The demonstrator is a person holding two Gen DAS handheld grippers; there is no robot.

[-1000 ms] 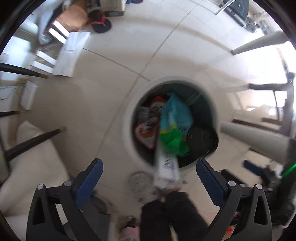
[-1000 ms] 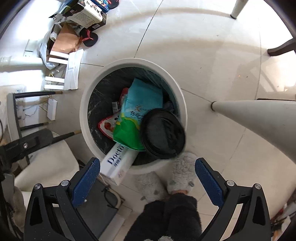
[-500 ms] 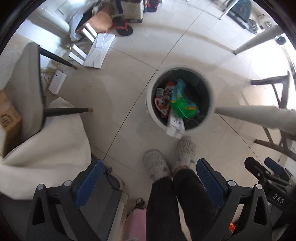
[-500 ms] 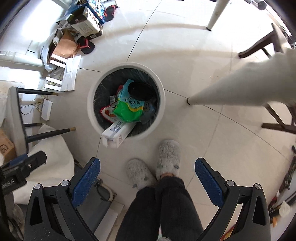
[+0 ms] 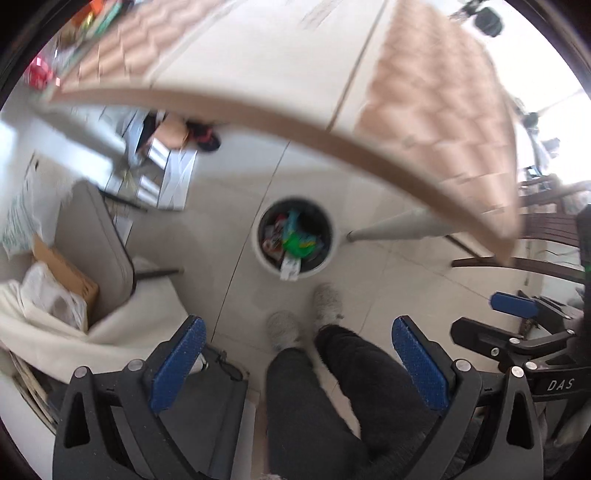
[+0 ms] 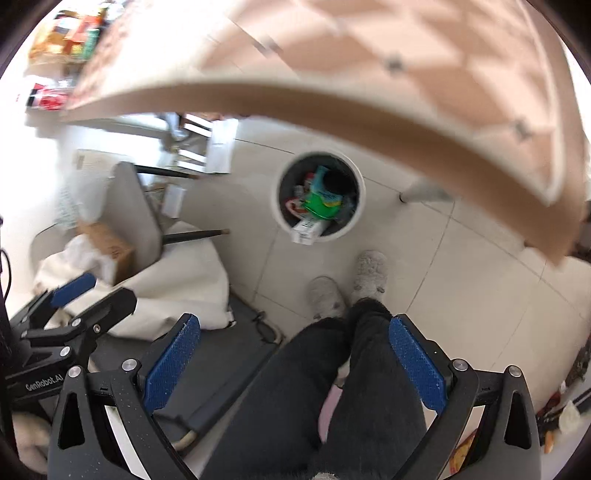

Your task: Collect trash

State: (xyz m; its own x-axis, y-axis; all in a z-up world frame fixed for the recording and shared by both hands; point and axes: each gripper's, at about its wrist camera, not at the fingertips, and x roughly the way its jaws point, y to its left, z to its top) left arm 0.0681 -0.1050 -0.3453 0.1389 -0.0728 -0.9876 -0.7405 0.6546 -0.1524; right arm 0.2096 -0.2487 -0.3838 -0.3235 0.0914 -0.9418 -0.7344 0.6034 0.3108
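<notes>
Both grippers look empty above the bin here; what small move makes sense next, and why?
Probably swing toward the table top to find more trash. The left gripper and right gripper are open and hold nothing, the bin already holds wrappers, and colourful packets lie at the table's far end.

Right gripper [image 6: 295,365] spread wide, empty; white bin [image 6: 277,206] below, full, box [image 6: 308,229] overhanging rim.

Black hand-held gripper [image 5: 295,363] frames, blue ribbed pads [image 5: 176,363], silver screws; dark trousers [image 6: 332,398], grey fuzzy slippers [image 6: 370,271].

One trash bin [image 6: 277,206], two slippers [image 6: 371,271] (both grey), one chair [image 6: 136,210].
</notes>
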